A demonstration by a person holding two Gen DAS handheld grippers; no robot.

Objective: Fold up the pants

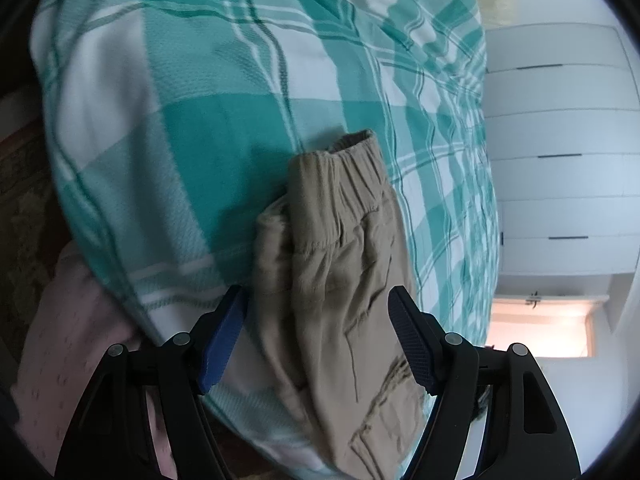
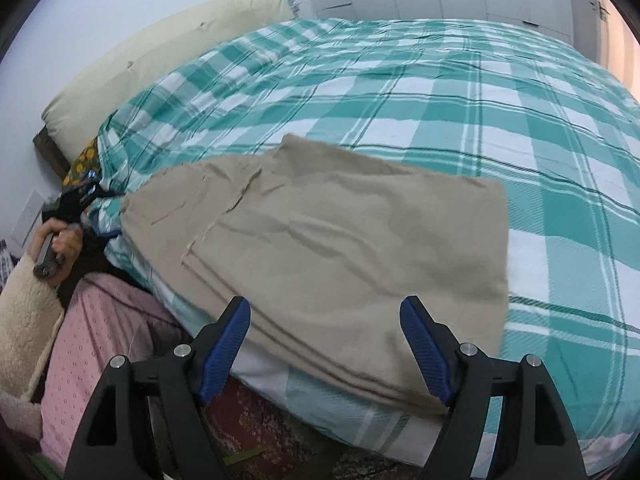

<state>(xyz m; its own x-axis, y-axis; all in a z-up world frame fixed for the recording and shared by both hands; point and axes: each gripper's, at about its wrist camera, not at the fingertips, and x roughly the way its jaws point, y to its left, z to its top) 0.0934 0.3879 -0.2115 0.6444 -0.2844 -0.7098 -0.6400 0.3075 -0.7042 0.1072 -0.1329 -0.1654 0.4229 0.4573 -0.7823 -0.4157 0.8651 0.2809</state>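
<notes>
Beige pants (image 2: 340, 240) lie folded on a teal-and-white plaid bedspread (image 2: 460, 92), close to the bed's near edge. In the left wrist view the pants (image 1: 336, 248) run away from me and end in an elastic waistband (image 1: 352, 146). My left gripper (image 1: 318, 304) straddles this end, one blue pad on each side of the cloth, and a sliver of bedspread shows beside the left pad. The right wrist view shows the left gripper (image 2: 90, 192) small at the far left, held by a hand. My right gripper (image 2: 324, 320) hangs open over the pants' near edge, holding nothing.
A cream cushion (image 2: 160, 52) lines the head of the bed. White wardrobe doors (image 1: 560, 140) stand beyond the bed, beside a lit doorway (image 1: 540, 328). The person's pink dotted clothing (image 2: 100, 320) and a patterned rug (image 2: 260, 420) lie below the bed's edge.
</notes>
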